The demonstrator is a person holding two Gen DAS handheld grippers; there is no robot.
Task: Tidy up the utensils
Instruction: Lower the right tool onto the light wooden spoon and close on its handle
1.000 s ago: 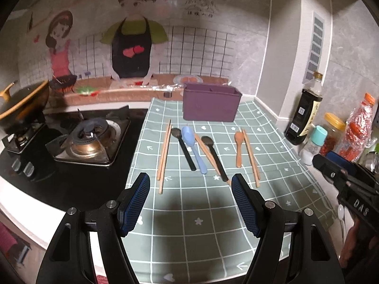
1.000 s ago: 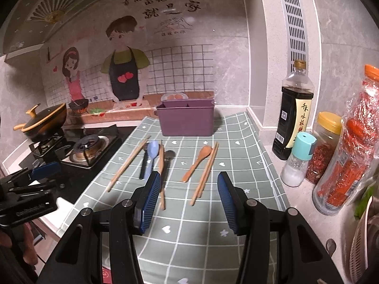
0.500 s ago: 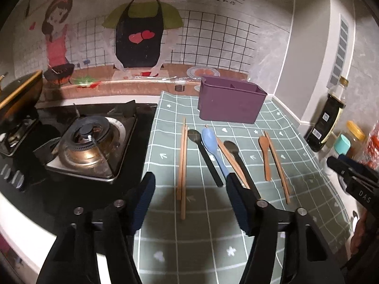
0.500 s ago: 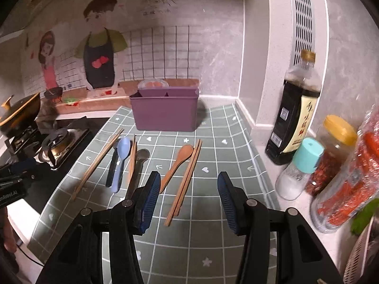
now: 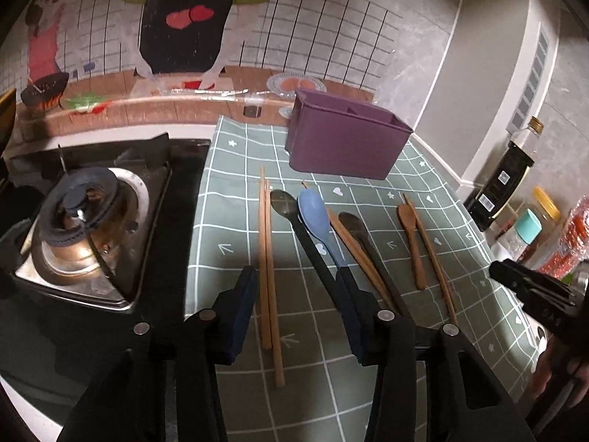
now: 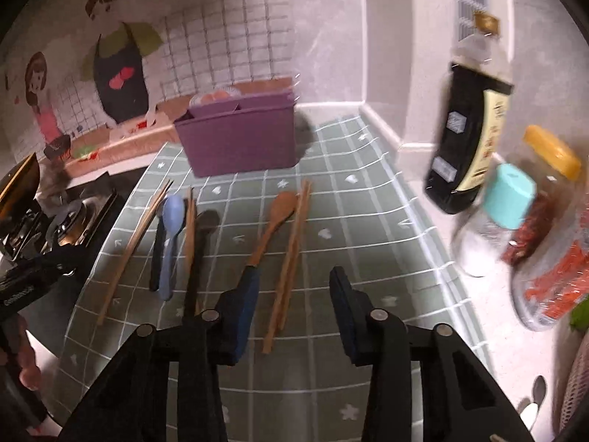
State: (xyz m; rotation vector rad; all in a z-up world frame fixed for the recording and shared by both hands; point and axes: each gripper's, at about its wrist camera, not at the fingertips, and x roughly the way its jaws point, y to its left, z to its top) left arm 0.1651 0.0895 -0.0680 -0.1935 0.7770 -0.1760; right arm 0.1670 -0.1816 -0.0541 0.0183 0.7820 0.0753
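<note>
Utensils lay in a row across the middle of both frames on the green checked mat [image 5: 368,361], none yet in the purple holder [image 5: 346,147], which stood at the mat's far end, upper centre.

In my left wrist view, a pair of chopsticks [image 5: 268,258] ran between the fingers of my left gripper [image 5: 294,316]. The jaws were closing, middling wide, pads not yet pressing the sticks. A black-handled spoon [image 5: 309,243] and a blue spoon [image 5: 318,226] lay just to the right.

In my right wrist view, a second pair of chopsticks [image 6: 289,265] lay between the fingers of my right gripper [image 6: 292,316], whose jaws were also closing, no contact seen. A wooden spoon [image 6: 274,223] sat just beside the left finger.

Risks, as judged: the right claw's left pad could drag that wooden spoon along. Either pair might split, one stick rolling off, if pinched off-centre. A bottle [image 6: 467,140] and jars stood at right, well apart.
</note>
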